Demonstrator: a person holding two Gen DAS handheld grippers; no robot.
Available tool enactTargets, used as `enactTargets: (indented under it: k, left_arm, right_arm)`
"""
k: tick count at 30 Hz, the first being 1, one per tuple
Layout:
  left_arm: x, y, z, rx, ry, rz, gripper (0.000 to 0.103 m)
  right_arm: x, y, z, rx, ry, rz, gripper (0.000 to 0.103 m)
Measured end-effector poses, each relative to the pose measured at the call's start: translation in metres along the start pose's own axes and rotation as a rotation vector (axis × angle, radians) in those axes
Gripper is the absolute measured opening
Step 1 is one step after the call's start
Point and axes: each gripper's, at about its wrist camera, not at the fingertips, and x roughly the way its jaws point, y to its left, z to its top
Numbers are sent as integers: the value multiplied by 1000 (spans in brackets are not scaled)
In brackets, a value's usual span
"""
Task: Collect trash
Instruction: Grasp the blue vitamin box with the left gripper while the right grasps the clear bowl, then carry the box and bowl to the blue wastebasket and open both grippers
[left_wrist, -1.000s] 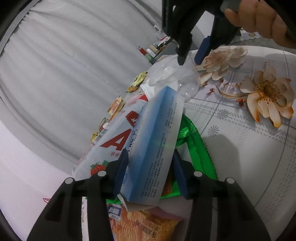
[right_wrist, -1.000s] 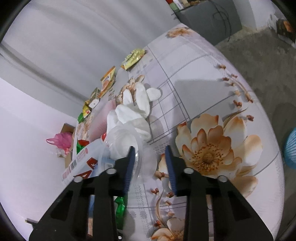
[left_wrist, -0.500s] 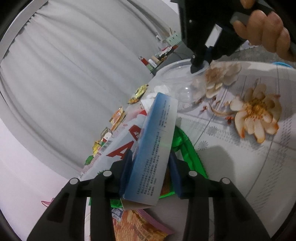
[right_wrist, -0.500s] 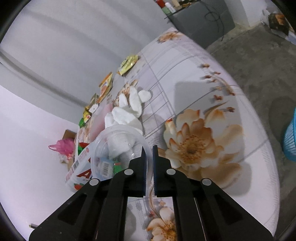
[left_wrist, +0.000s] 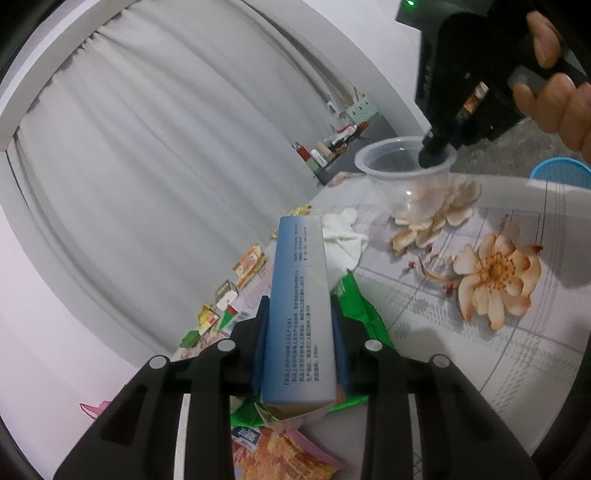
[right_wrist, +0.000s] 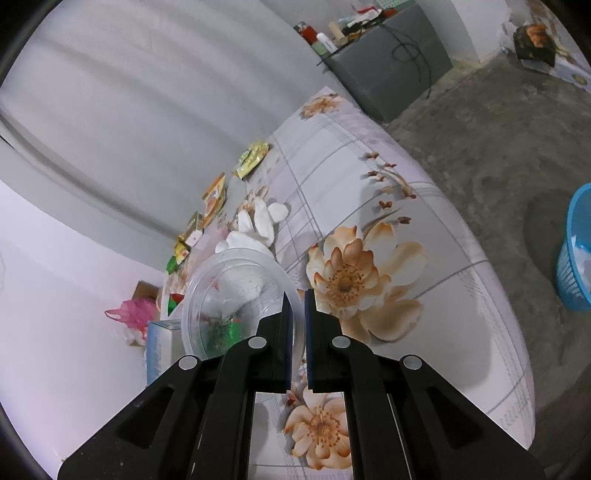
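Observation:
A blue-and-white carton (left_wrist: 301, 266) stands lengthwise between the pads of my left gripper (left_wrist: 298, 321). The jaws are closing and the pads press its sides, holding it above a pile of wrappers. My right gripper (right_wrist: 297, 301) is shut on the rim of a clear plastic cup (right_wrist: 229, 295), one finger inside and one outside. In the left wrist view, that cup (left_wrist: 406, 173) hangs clear of the flowered tablecloth (left_wrist: 480, 350) under the right gripper (left_wrist: 437, 153), which a hand holds. A green wrapper (left_wrist: 362, 314), an orange snack bag (left_wrist: 280, 454) and a white tissue (left_wrist: 343, 240) lie on the table.
Small wrappers (right_wrist: 251, 158) line the table's far edge by the grey curtain. A blue basket (right_wrist: 576, 266) stands on the concrete floor to the right. A grey cabinet (right_wrist: 391, 66) with bottles is beyond the table. A pink bag (right_wrist: 133, 310) lies on the floor at the left.
The right gripper closed on the cup's rim and lifted the cup off the table. The left jaws narrowed on the carton and raised it from the pile.

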Motion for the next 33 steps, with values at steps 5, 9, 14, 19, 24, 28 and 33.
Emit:
enactTargets:
  k: [5, 9, 14, 19, 24, 28, 33]
  left_arm:
    - [-12, 11, 6, -12, -50, 17, 29]
    - [-25, 22, 11, -20, -95, 23, 29]
    - [-31, 27, 18, -13, -134, 32, 29]
    - [-31, 28, 28, 6, -162, 46, 29]
    - [-39, 24, 42, 9, -196, 58, 29]
    - [-45, 20, 54, 22, -228, 53, 29]
    - [-46, 9, 73, 34, -273, 32, 29]
  right_arm:
    - [-12, -4, -7, 21, -25, 14, 4]
    - [-22, -6, -11, 36, -51, 13, 4]
    - [-37, -15, -16, 67, -97, 32, 4]
    - [-51, -24, -18, 87, -129, 56, 4]
    - [-64, -30, -18, 96, -159, 75, 4]
    - [-80, -41, -20, 111, -188, 85, 4]
    - [-94, -56, -20, 139, -222, 83, 4]
